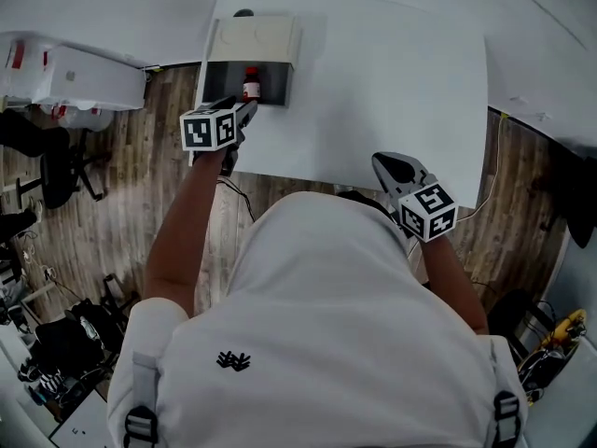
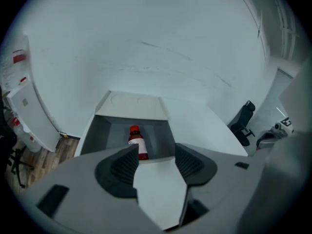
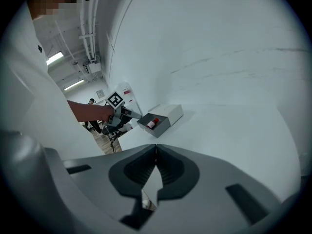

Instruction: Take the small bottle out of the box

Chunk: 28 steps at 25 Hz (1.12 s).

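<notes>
Left gripper (image 2: 155, 161), jaws apart and empty, stood short of the small bottle (image 2: 137, 143) in its box (image 2: 105, 133); the next move probably called for reaching in and closing.

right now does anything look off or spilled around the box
Nothing looks spilled or damaged. The small bottle appears to lie on its side in the open box, with its red cap on. The box sits close to the left edge of the table, the only thing worth watching.
</notes>
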{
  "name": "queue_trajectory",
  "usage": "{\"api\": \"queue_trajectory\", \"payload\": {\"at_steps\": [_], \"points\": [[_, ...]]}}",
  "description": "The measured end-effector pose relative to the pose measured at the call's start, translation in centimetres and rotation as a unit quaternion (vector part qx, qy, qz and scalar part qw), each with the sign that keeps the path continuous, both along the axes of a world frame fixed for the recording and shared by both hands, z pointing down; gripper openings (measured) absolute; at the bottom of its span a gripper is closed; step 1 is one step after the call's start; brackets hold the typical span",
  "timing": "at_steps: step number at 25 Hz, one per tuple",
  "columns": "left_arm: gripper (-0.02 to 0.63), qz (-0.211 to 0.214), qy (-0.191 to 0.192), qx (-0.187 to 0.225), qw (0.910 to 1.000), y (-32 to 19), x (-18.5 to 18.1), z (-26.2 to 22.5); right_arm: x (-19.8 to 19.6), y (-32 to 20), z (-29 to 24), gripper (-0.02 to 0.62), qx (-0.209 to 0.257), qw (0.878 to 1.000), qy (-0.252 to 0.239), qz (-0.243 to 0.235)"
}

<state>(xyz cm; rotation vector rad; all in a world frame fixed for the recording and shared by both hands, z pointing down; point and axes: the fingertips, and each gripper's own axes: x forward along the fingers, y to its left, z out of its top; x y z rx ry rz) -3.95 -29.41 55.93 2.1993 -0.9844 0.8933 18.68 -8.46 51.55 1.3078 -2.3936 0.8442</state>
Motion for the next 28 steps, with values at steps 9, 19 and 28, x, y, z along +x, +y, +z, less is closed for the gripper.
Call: {"api": "queue_trajectory", "payload": {"at_steps": [9,19,28], "points": [[0.275,-0.025,-0.085,-0.052,0.9947,-4.2,-0.3,4.1,3.3,-1.4,1.4,0.006,-0.012,1.0,-0.017,-0.009],[0.293,-0.019,-0.169,-0.113,0.9789,-5.6,-0.6,8.1,6.3,-1.9,3.0,0.006,-0.036,0.999,-0.032,-0.008],[0.298,-0.014,-0.253,-0.134,0.9581,-5.7,-1.9,10.1,7.8,-1.6,4.0,0.006,-0.053,0.998,-0.036,-0.005]]}}
